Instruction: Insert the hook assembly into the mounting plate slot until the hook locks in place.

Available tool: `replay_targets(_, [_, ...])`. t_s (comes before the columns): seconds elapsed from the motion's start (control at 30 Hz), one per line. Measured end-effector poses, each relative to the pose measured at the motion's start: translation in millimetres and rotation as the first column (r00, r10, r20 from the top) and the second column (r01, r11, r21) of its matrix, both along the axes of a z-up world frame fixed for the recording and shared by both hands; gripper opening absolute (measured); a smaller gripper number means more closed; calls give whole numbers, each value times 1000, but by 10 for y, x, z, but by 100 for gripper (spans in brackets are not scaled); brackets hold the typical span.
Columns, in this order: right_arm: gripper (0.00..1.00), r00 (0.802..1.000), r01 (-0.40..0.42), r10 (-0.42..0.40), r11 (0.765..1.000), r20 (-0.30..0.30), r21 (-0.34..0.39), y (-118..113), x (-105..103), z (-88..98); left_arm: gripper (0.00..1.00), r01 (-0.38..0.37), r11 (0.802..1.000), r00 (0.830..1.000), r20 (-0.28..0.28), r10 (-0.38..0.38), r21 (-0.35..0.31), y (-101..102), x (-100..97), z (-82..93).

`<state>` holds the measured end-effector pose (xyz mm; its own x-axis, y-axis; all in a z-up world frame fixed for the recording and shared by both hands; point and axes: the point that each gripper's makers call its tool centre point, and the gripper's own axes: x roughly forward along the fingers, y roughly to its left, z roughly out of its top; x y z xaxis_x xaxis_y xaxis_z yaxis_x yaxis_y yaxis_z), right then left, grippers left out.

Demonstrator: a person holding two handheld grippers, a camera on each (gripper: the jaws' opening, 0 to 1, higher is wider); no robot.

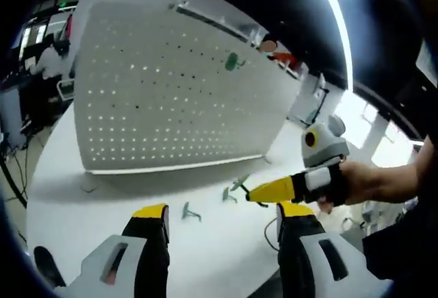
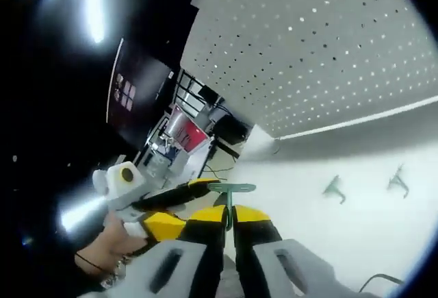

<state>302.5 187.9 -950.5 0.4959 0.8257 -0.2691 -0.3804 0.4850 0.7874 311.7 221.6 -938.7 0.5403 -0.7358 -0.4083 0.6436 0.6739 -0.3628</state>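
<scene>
Right hand-held gripper (image 2: 229, 224) pinches green hook (image 2: 231, 190), stem along jaws, crossbar outward.

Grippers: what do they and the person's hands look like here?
Both grippers, left and right, have black fingers with yellow tips on light grey bodies. The right hand wears a dark sleeve; the left hand wears a wrist bracelet.
</scene>
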Motion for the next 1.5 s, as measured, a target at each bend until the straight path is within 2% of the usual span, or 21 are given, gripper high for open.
replay_targets(0.1, [0,1000,-26,27,999,-12,19,29,-75,42,60,-7,999,995,95,11,-42,-58,123,151])
replay_targets(0.17, [0,997,-24,30,996,-68,87,55,-129,109,54,22,998,995,98,-17,-54,-97,99,178])
replay_targets(0.23, [0,997,-15,26,990,-75,137,63,-129,184,49,60,996,991,121,-53,-59,-143,82,212])
replay_targets(0.3, [0,995,-36,48,989,-85,146,69,-162,190,43,95,992,986,142,-83,-80,-198,48,262])
replay_targets(0.37, [0,995,-46,59,987,-81,151,70,-173,201,35,132,987,983,143,-118,-90,-221,-15,269])
replay_targets(0.43, [0,990,-71,92,979,-103,191,77,-223,238,29,141,984,981,147,-125,-109,-225,-53,283])
replay_targets(0.63, [0,980,-122,159,957,-123,262,104,-334,312,22,197,972,968,185,-171,-130,-289,-150,382])
replay_targets(0.77, [0,972,-111,170,941,-162,320,114,-366,312,9,249,959,956,193,-221,-137,-343,-237,412])
replay_targets(0.93, [0,972,-111,171,938,-161,330,125,-391,331,5,260,956,953,195,-231,-138,-347,-249,415])
replay_targets(1.03, [1,981,-152,177,957,-84,249,139,-398,325,4,271,957,948,201,-247,-106,-346,-257,399])
replay_targets(1.1, [1,987,-147,158,967,-33,210,131,-355,300,4,277,960,940,220,-261,-44,-334,-249,364])
replay_targets(1.13, [2,987,-141,154,967,-46,211,124,-355,279,3,274,961,940,217,-263,-23,-328,-242,343])
replay_targets(1.17, [5,988,-136,149,969,-47,208,112,-346,264,3,264,964,945,203,-257,-9,-322,-223,317])
replay_targets(1.2, [7,995,-96,100,976,-8,198,67,-258,272,2,262,965,947,191,-259,12,-304,-217,279])
replay_targets(1.23, [7,996,-91,92,977,4,192,42,-251,285,1,239,971,955,177,-238,16,-283,-192,259])
replay_targets(1.3, [7,993,-114,110,984,40,139,18,-272,275,1,223,975,959,177,-219,0,-274,-169,281])
replay_targets(1.37, [7,985,-126,119,991,124,47,-3,-257,300,1,179,984,972,152,-181,24,-215,-111,231])
replay_targets(1.4, [7,976,-139,140,990,170,-17,-3,-269,307,1,170,985,973,155,-172,27,-204,-94,227])
replay_targets(1.5, [8,946,-134,169,981,277,-138,1,-251,363,1,136,990,981,133,-139,35,-160,-45,194])
